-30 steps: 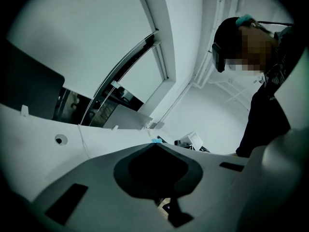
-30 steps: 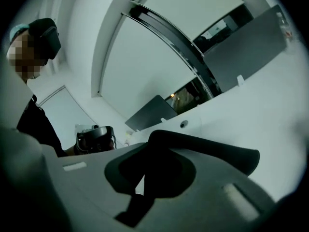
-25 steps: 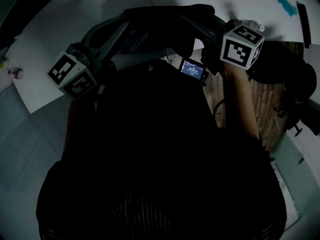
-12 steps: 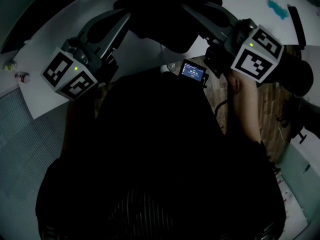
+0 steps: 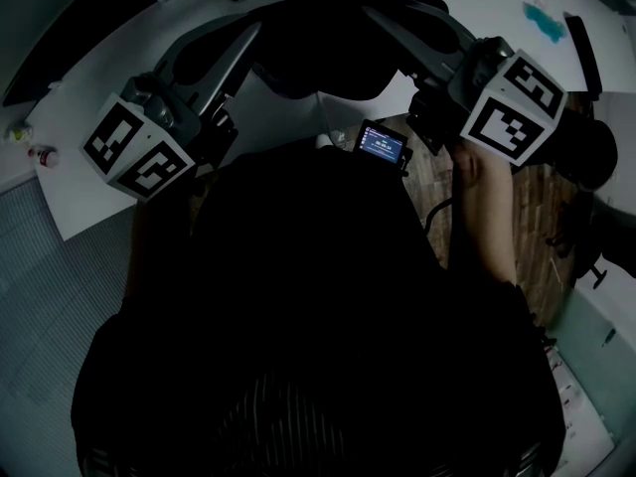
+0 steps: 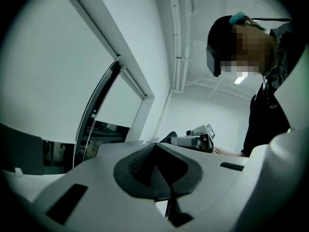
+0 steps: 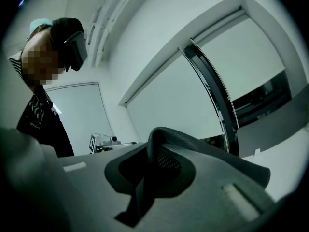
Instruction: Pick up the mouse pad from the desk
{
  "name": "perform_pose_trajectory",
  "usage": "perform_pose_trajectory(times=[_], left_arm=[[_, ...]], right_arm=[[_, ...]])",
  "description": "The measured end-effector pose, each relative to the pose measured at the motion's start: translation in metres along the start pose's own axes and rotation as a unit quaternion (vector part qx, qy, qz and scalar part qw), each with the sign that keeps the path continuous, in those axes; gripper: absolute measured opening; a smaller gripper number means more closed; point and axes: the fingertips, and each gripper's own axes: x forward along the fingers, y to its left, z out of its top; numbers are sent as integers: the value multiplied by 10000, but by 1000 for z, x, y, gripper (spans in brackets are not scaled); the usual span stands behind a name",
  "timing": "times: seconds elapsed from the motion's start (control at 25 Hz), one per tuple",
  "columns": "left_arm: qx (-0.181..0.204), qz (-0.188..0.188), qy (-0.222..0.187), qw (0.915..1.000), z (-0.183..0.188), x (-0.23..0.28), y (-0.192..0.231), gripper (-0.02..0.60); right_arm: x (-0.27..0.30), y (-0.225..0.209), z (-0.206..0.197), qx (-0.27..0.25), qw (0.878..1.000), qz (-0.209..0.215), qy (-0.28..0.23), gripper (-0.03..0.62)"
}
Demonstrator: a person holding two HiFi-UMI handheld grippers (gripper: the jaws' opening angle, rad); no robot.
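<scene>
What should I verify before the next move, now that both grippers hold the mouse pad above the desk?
1. Right gripper shut on the mouse pad: ok, the pad's edge sits between its jaws.
2. Left gripper shut on the opposite edge: ok, its jaws are together on it.
3. Mouse pad off the white desk: ok, it hangs between the two grippers.
4. Mouse pad flat: not ok, its edge curls over at the right gripper.
5. Nothing stuck under the mouse pad: cannot tell, the underside is hidden.
</scene>
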Motion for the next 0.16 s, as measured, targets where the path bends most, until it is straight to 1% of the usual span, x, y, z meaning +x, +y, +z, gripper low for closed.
perform_pose_trajectory(times=[0.16], left_arm=[[-5,18,-2,10000,0,-2,4,8]], right_arm=[[5,0,0,-31,10000,17,38,18]])
